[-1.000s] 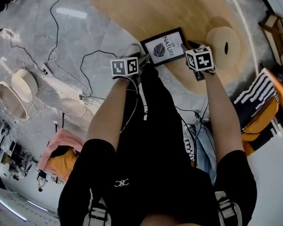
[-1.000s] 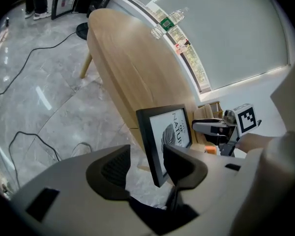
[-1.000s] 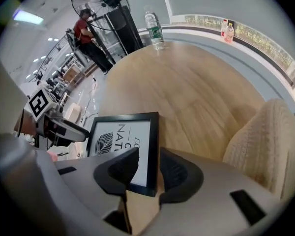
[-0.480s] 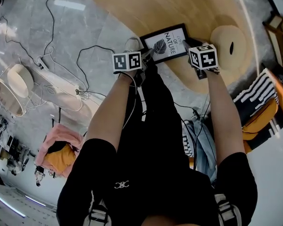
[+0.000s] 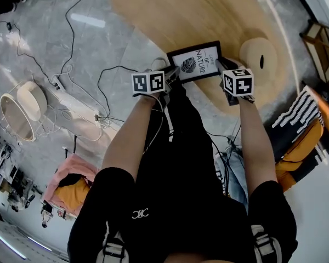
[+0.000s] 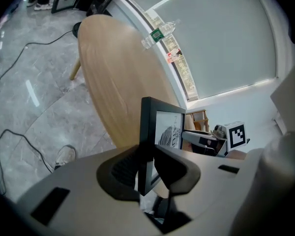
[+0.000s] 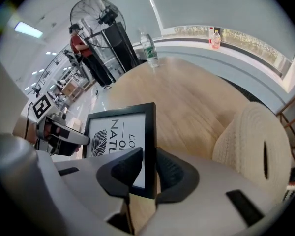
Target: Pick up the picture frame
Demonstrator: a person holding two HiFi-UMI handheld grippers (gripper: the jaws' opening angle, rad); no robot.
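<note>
Gripping the picture frame [image 5: 196,63] at both ends, left gripper [image 5: 171,74] and right gripper [image 5: 225,67] jaws just closed onto its border, I've got it tilted up over the near edge of the counter [image 5: 170,10], so pickup's basically done.

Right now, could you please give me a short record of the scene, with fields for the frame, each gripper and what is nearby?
picture frame: black, leaf print, at the near edge of the wooden table
left gripper: jaws have just been closing; clamped on the frame's left edge
right gripper: jaws have just been closing; clamped on the frame's right edge
nearby: cream woven object on the table, to the frame's right
</note>
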